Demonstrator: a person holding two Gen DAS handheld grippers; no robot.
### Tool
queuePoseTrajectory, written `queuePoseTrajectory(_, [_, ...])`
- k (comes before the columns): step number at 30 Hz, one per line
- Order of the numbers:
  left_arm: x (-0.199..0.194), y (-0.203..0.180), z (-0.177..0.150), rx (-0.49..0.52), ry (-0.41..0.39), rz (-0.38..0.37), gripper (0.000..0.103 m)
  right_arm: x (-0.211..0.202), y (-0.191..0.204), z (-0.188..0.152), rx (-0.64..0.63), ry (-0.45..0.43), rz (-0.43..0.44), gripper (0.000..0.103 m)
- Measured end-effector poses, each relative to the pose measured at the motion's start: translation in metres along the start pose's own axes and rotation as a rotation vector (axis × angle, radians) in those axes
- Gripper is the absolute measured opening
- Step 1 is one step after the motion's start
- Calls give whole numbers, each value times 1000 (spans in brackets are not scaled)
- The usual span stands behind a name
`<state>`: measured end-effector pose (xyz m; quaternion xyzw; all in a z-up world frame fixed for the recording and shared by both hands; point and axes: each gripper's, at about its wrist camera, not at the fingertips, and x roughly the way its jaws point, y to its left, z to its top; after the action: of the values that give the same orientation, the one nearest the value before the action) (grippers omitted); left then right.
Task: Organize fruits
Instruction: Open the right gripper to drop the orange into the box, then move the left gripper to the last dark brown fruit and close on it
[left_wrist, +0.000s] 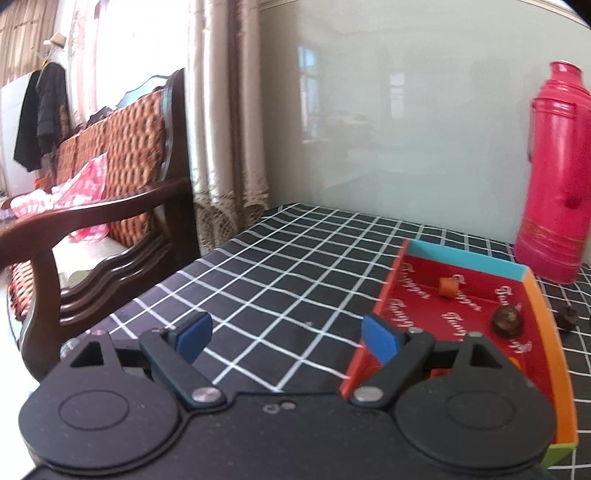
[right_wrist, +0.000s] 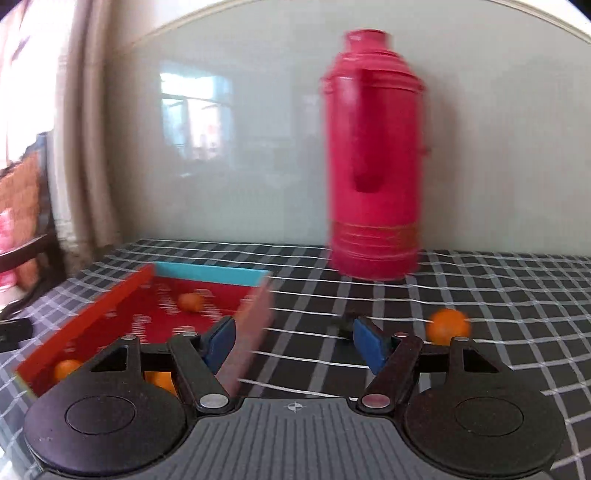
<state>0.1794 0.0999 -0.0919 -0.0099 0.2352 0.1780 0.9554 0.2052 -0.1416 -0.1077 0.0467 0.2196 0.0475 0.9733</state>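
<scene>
Both grippers, left and right, are hovering wide open and empty over the checked table, bare cloth between their pads, the tray holding oranges, another orange lying outside beside the red flask.

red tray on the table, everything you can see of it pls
The red tray is a shallow, open box, seemingly card or thin board, with white script printed on its red floor. Its walls differ: far one light blue, right one orange, a green corner nearest the camera. It lies flat on the checked tablecloth, left of the pink flask. Inside lie small orange fruits and one dark brown round thing.
</scene>
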Motion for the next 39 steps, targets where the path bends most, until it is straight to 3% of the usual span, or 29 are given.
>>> queuePoseTrajectory(3, [-3, -15, -1, 19, -6, -31, 82, -2, -17, 0, 30, 6, -82, 75])
queuePoseTrajectory(7, [-9, -40, -2, 52, -17, -87, 82, -6, -43, -1, 68, 9, -193, 88])
queuePoseTrajectory(15, [-33, -102, 7, 125, -70, -234, 82, -17, -95, -5, 122, 42, -351, 90])
queuePoseTrajectory(20, [-46, -153, 7, 193, -82, -336, 82, -27, -121, -9, 169, 54, -401, 90])
queuePoseTrajectory(28, [-38, -222, -3, 290, -49, -420, 74, -40, -149, -11, 208, 43, -474, 92])
queuePoseTrajectory(39, [17, -266, -6, 319, 62, -399, 62, -47, -174, -13, 264, 42, -490, 93])
